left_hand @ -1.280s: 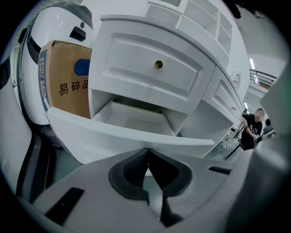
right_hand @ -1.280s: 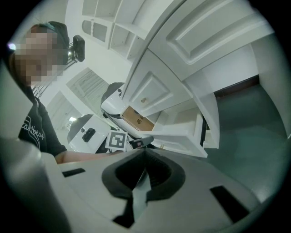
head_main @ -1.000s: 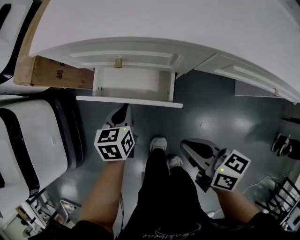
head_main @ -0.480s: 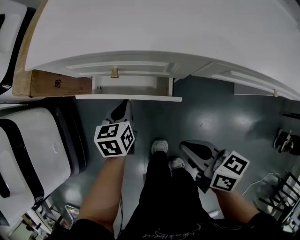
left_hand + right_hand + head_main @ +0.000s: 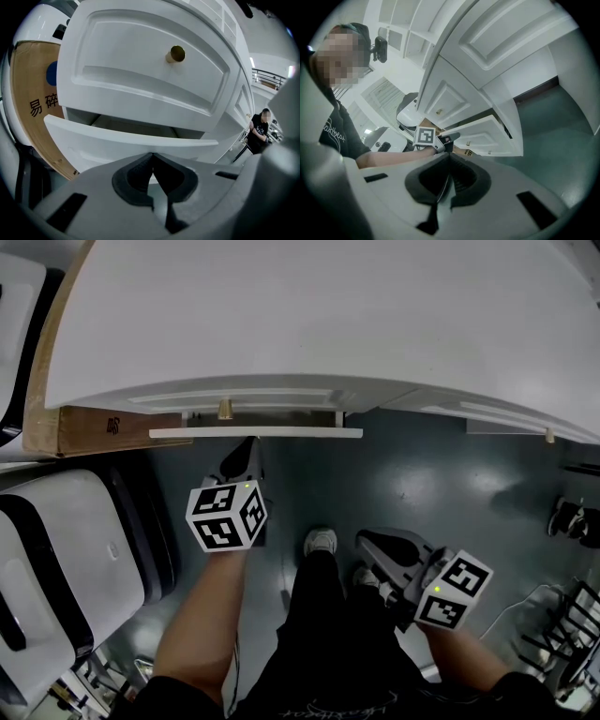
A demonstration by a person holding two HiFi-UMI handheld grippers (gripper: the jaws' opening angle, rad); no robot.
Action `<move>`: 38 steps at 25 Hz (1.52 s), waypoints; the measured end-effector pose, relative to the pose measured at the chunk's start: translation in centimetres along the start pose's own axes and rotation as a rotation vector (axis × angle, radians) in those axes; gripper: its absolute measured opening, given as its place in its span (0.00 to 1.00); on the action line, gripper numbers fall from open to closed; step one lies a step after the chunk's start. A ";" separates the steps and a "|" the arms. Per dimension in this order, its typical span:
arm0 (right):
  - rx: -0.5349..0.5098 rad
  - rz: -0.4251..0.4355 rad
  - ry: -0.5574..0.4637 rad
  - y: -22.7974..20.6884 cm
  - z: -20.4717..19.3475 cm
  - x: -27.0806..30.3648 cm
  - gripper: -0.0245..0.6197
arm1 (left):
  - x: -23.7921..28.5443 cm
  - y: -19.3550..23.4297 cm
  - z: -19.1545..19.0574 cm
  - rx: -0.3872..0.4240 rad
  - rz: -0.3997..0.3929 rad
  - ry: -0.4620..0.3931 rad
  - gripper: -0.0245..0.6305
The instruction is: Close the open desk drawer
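The white open drawer point(image 5: 255, 433) juts only a little from under the white desk point(image 5: 309, 324); a sliver of its inside shows. Above it sits a closed drawer with a brass knob point(image 5: 225, 409). My left gripper point(image 5: 249, 446) is shut, its tips against the drawer's front panel point(image 5: 117, 140). The left gripper view shows the shut left gripper point(image 5: 152, 155) pressed on that panel below the brass knob point(image 5: 177, 54). My right gripper point(image 5: 368, 542) hangs back over the floor, shut and holding nothing. From the right gripper view, the right gripper point(image 5: 449, 158) looks at the drawer point(image 5: 487, 133) from the side.
A brown cardboard box point(image 5: 103, 424) stands left of the drawer. A white and black case point(image 5: 66, 540) sits on the floor at the left. The person's shoes point(image 5: 322, 540) are between the grippers. Another person point(image 5: 260, 127) sits far off.
The drawer has slid in under the desk, from well open to almost shut. My left gripper moved forward with its front panel. The right gripper barely shifted.
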State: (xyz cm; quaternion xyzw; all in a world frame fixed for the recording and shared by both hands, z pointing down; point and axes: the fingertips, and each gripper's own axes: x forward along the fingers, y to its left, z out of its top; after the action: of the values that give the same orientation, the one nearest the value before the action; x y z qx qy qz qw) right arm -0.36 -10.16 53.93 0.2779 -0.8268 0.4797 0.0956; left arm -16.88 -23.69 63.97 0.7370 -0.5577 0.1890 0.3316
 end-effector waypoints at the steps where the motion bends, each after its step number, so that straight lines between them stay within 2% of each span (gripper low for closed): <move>1: 0.001 0.000 -0.002 -0.1 0.1 0.1 0.05 | 0.2 0.1 0.2 0.002 0.001 -0.002 0.04; 9: -0.020 -0.010 -0.045 -0.4 1.8 0.7 0.05 | 2.0 0.4 2.0 0.003 0.005 -0.016 0.04; 17: -0.035 -0.003 -0.038 -0.8 2.4 0.5 0.05 | 2.7 0.5 2.7 0.012 0.019 -0.025 0.04; 20: -0.045 0.014 -0.035 -0.5 2.4 0.2 0.05 | 2.3 0.4 2.9 0.007 0.026 -0.022 0.04; 23: -0.061 0.058 -0.075 0.9 3.2 -0.8 0.05 | 0.8 -0.7 3.0 -0.021 0.003 -0.022 0.04; 30: -0.164 0.097 -0.142 4.9 5.3 -5.2 0.05 | -8.1 -7.2 4.2 -0.068 -0.091 -0.096 0.04; 34: -0.249 0.116 -0.166 10.1 6.5 -9.5 0.05 | -16.5 -13.5 4.3 -0.065 -0.177 -0.116 0.04; 38: -0.351 0.160 -0.192 16.2 7.9 -14.3 0.05 | -25.3 -20.9 6.6 -0.020 -0.307 -0.173 0.04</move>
State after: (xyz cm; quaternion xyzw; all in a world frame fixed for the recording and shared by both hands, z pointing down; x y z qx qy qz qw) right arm 3.41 -5.37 31.75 0.2349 -0.9224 0.3057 0.0248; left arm -5.43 -7.42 37.07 0.8239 -0.4667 0.0667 0.3147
